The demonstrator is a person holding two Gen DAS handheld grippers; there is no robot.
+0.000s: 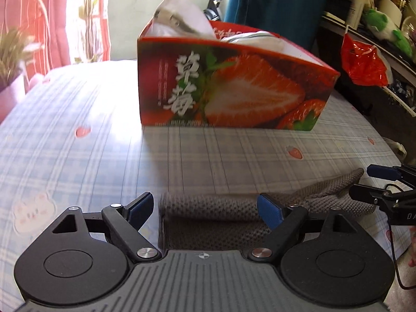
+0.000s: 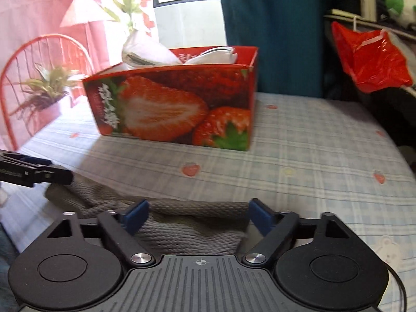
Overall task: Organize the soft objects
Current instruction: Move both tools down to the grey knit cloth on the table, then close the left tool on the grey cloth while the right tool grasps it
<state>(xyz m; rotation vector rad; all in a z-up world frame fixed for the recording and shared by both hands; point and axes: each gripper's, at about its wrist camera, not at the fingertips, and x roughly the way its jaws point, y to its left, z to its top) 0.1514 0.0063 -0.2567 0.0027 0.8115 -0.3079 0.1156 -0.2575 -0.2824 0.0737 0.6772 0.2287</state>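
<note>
Lying flat near the front edge of the bed, a grey knitted cloth (image 1: 234, 208) stretched crosswise beneath both tools, one end tapering toward the right. Left gripper (image 1: 206, 212): jaws stood wide, blue pads either side of the cloth's folded left portion, not seen pressing on it; nothing held. Right gripper (image 2: 198, 214): jaws likewise spread wide over the cloth's right portion, pads apart from the knit, nothing clamped. Each tool's black tip showed at the margin of the other's view, close beside the cloth. Bedding: a pale blue checked bed sheet (image 2: 312, 143) printed with small strawberries and a white bear figure. Farther back on the sheet, well apart from the cloth, stood an open red cardboard strawberry box (image 1: 234, 91) bearing white Chinese characters, with white fabric items (image 1: 182, 15) piled inside and rising above its rim. Beyond the bed: a red plastic bag (image 2: 369, 57) hanging at right, a teal curtain (image 2: 273, 26), a potted plant (image 2: 49, 91) and a red wire chair (image 2: 15, 78) at left, pink curtain behind.
</note>
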